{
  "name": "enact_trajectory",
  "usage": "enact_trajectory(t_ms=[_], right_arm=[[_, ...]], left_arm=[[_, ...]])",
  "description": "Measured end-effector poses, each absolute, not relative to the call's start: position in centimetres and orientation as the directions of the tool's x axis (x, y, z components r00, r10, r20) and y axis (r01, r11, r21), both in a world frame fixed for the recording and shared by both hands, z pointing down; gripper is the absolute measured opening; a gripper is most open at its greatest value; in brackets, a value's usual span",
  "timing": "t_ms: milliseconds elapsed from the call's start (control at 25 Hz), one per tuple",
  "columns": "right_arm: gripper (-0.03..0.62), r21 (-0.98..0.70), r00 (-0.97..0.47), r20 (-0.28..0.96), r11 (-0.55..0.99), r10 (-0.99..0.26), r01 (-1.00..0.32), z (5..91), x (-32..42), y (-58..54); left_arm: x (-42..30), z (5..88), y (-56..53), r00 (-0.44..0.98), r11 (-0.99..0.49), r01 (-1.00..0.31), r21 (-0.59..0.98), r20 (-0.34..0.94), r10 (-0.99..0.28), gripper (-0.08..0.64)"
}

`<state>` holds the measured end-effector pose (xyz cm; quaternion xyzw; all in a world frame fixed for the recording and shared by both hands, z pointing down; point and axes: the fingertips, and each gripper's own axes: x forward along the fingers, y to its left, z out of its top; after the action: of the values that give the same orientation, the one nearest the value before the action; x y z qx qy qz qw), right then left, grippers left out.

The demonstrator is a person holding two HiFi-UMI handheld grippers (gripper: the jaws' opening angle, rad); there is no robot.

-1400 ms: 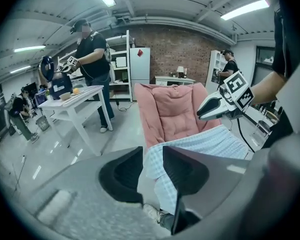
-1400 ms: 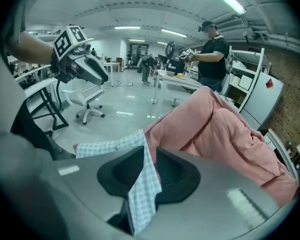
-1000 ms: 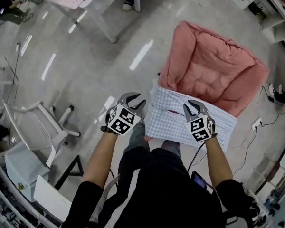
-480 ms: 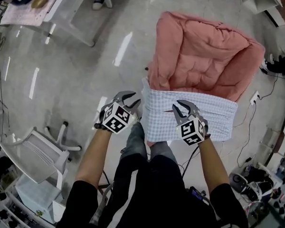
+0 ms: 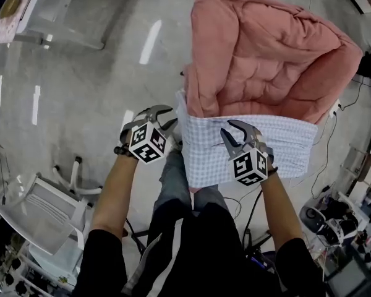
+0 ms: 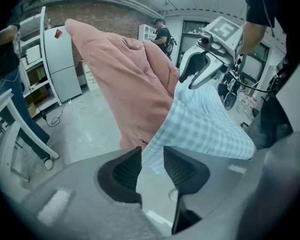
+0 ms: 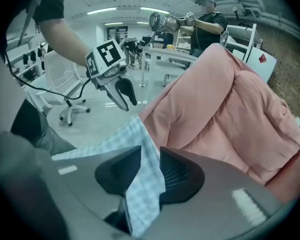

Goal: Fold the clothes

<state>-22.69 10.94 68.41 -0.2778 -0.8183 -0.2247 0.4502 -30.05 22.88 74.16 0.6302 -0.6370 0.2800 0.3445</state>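
Where the checked cloth [image 5: 287,142] drapes, the pink cushion [image 5: 266,54] is hidden.

A robotics lab: around the pink armchair [image 5: 266,60] stand swivel chairs [image 5: 37,212], worktables [image 5: 62,11], shelves [image 6: 32,79] and loose cables [image 6: 55,115].

Glossy grey floor [image 5: 80,85], streaked with reflections of ceiling lights. Bears a pink quilted lounger [image 5: 272,54], standing with its padded hollow open toward the camera. Draped over the lounger's near edge: a blue-checked cloth [image 5: 290,142], spread across the full width and hanging down the front. Also on the floor: a white swivel chair [image 5: 43,206] at lower left, well apart from the lounger.
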Motion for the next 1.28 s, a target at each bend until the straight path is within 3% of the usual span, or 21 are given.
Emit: enact_trajectory(t_ms=[280,520,960,1120,1280], right_arm=[[0.146,0.126,-0.385,0.896,0.706,0.221,0.697,71.3,-22.8,10.4],[0.147,0.118,-0.381,0.900,0.724,0.211,0.680,72.1,-22.5,10.3],[0.147,0.130,-0.371,0.913,0.740,0.170,0.660,72.1,-21.4,10.1],[0.147,0.139,-0.363,0.920,0.739,0.151,0.660,72.3,-21.7,9.6],[0.147,0.142,-0.345,0.927,0.709,0.150,0.691,72.7,-21.8,9.3]], left_arm=[[-31.1,78.2,20.4,0.163,-0.186,-0.980,0.063,0.792,-0.588,0.158],[-30.3,81.7,20.0,0.281,-0.426,-0.903,0.051,0.821,-0.497,0.201],[-27.9,84.4,18.4,0.422,-0.638,-0.765,0.087,0.817,-0.394,0.213],[-28.1,85.3,18.3,0.431,-0.664,-0.742,0.094,0.826,-0.364,0.176],[-28.5,85.2,18.8,0.417,-0.655,-0.750,0.088,0.832,-0.365,0.064]])
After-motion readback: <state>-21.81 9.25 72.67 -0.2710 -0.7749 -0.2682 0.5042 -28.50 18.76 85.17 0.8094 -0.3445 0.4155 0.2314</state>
